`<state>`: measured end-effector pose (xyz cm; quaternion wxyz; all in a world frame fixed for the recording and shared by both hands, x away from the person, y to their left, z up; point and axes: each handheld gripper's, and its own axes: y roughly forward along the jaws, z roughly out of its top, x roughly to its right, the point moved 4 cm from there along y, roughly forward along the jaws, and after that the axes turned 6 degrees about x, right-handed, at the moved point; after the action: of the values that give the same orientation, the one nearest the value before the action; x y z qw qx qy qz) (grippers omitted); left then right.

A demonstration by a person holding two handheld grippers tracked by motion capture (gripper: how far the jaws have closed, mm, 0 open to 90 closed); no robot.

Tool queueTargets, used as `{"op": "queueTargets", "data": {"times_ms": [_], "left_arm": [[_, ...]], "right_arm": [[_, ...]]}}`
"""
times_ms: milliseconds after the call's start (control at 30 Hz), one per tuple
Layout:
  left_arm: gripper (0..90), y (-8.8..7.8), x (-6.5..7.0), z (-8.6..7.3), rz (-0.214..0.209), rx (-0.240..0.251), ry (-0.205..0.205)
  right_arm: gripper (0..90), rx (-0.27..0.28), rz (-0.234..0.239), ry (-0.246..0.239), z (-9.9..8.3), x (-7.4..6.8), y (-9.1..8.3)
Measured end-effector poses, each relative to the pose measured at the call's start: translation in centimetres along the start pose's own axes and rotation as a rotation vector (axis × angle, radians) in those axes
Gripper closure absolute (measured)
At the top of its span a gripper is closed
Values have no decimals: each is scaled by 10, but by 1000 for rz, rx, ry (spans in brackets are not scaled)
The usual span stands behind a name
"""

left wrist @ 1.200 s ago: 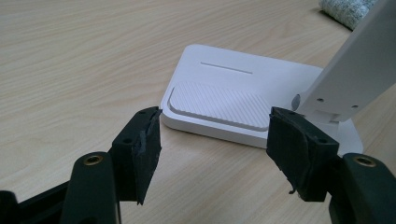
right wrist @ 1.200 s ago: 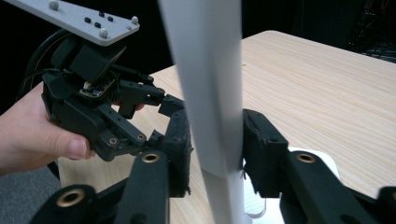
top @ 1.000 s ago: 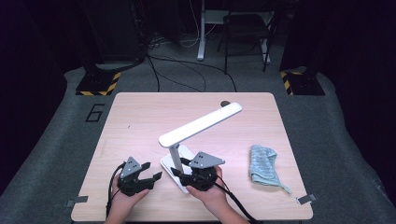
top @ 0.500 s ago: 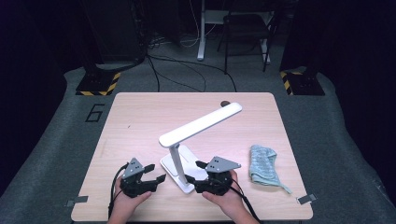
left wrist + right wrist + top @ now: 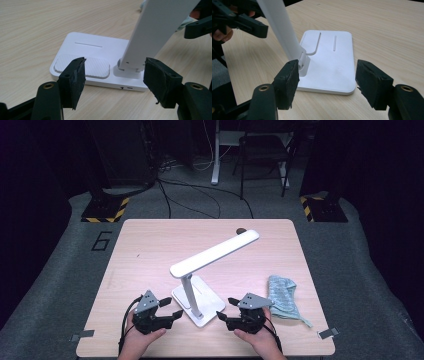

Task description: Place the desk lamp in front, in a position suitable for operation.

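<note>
Lamp [image 5: 200,270], white, stands near the wooden surface's [image 5: 150,250] front edge, between left gripper [image 5: 170,316] and right gripper [image 5: 223,317], both released and empty. Its head is cut off in both gripper views. Blue cloth [image 5: 282,297] lies right.

Light wood-grain table [image 5: 150,245] fills centre frame, resting on grey floor covering [image 5: 60,285] with a "6" marking [image 5: 102,240] at centre left. A crumpled pale blue-green cloth [image 5: 283,299] lies at the table's lower right, a small dark object [image 5: 241,230] sits at its upper edge, and grey tape tabs [image 5: 81,336] mark both lower corners. Top of frame, dim: yellow-black striped base upper left [image 5: 104,212], another upper right [image 5: 322,210], dark chair [image 5: 262,150], loose cables [image 5: 200,190].
</note>
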<state>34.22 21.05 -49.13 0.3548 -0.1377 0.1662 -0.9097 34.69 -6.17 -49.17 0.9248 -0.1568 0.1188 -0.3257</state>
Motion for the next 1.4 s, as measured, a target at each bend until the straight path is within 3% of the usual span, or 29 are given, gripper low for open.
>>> {"op": "queueTargets", "data": {"times_ms": [133,267,433,533,967,1167,1400], "left_arm": [[340,2,5,6,-21,-15,15],[358,4,11,12,-54,-36,35],[376,9,16,19,-78,-34,50],[378,13,20,22,-93,-65,73],[393,30,24,37,-95,-56,55],[483,30,28,39,-105,-50,93],[493,25,25,39,-113,-50,103]], "right_arm": [[355,13,-14,35,-8,5,-1],[361,-10,-28,28,-16,8,-2],[372,7,-42,6,-16,9,-5],[373,7,-44,1,-17,9,-5],[374,17,-60,14,-19,12,-6],[376,15,-62,25,-19,15,-7],[377,11,-60,23,-20,18,-7]]}}
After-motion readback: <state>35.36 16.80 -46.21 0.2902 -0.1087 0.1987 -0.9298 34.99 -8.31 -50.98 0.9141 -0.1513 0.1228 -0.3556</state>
